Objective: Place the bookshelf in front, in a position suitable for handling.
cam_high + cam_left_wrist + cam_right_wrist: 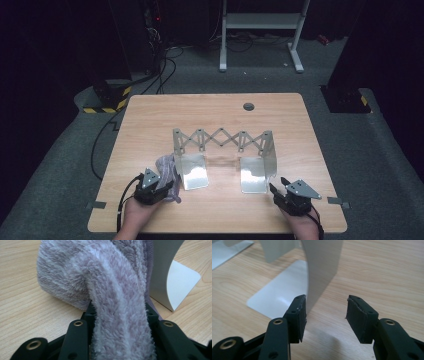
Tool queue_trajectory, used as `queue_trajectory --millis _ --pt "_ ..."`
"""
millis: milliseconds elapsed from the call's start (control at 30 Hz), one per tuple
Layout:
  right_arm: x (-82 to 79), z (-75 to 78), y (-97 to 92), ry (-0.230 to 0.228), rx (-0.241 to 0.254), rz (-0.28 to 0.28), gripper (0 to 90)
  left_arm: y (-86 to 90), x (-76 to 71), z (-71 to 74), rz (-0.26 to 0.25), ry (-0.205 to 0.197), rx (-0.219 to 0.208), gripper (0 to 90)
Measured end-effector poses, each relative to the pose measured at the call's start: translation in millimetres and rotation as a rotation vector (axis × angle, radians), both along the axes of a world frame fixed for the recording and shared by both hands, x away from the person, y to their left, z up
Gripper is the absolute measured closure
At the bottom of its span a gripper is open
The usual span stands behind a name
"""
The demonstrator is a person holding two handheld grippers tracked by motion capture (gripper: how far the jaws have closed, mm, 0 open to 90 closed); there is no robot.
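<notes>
A fluffy lilac towel is bunched at the left end of a metal scissor rack. My left gripper is shut on a thick fold of it, which runs back between the jaws; from above, the left gripper sits at the towel beside the rack's left base plate. My right gripper is open with nothing between its pads. The rack's upright right end plate rises just ahead of it, close to the left pad. In the high view the right gripper lies near the rack's right corner.
The rack stands mid-table with two shiny base plates, the right one facing me. A round cable hole is at the table's far edge. Tape tabs mark the near corners. Bare wood lies around the rack.
</notes>
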State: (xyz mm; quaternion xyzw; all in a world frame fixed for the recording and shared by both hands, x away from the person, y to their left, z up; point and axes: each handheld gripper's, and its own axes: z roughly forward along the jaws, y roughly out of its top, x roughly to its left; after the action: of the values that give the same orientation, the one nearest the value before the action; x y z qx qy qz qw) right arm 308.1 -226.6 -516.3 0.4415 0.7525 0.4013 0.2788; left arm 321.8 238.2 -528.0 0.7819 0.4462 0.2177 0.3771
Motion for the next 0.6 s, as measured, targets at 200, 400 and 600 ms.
queue_trajectory --millis 200,400,600 --pt "0.1 7.1 16.9 -0.062 0.024 0.021 46.1 -0.1 -2.4 -0.1 0.010 -0.008 0.008 60.5" --pt "17.4 7.8 22.8 -0.101 0.026 -0.055 61.1 4.4 -9.4 -0.4 0.030 -0.011 0.006 60.5" --pt "22.9 8.7 8.9 -0.094 0.046 -0.082 86.5 10.1 -10.5 -0.4 0.054 -0.004 -0.005 60.4"
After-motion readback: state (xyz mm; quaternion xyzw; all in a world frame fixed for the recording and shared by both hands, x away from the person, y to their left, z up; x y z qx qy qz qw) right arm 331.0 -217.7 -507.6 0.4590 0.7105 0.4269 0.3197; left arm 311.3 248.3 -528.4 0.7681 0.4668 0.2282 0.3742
